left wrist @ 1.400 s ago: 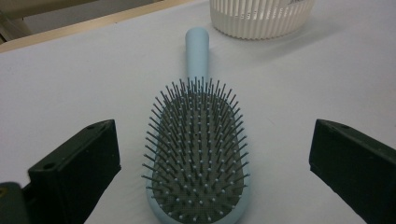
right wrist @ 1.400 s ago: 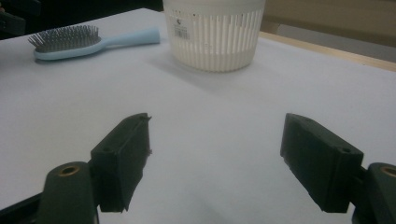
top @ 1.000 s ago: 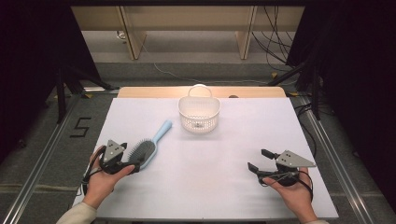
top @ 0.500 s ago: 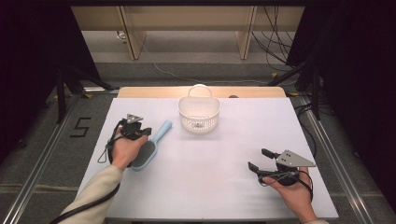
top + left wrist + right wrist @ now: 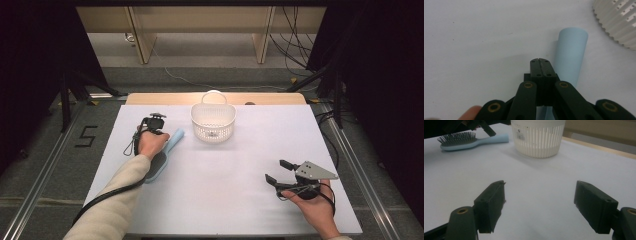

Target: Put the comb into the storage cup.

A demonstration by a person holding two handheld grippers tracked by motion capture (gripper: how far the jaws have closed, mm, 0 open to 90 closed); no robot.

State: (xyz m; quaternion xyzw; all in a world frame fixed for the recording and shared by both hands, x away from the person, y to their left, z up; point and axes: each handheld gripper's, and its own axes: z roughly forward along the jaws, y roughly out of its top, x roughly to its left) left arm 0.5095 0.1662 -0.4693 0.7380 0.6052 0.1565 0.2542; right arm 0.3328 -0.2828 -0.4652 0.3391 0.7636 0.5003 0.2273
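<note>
Along the left half of the white table (image 5: pixel 240 200) lay the hairbrush (image 5: pixel 159 165), its pale blue handle (image 5: pixel 571 53) aimed at the white basket (image 5: pixel 213 121) and stopping just short of it, dark bristle head nearer us. A second before, our left gripper (image 5: pixel 156 119) had been down by that bristle head with its jaws parted; half a second later it had slid up the brush toward the handle. By this moment it sat over the handle's far end, and the jaws had snapped together on the way. From the left gripper view we saw the two black jaws pressed flat against each other with nothing between them, the blue handle lying just to their right, apart from the pads. So we judged no grasp was made: the gripper was clenched on air beside the handle, and the brush rested on the table as before. To lift it, we would probably have needed to part the jaws again and straddle the handle.

Farther out, the basket stood upright and empty at the table's far middle. Our right gripper (image 5: pixel 279 171) had not budged, resting near the right edge with jaws wide apart, nothing held, looking across at brush and basket.
</note>
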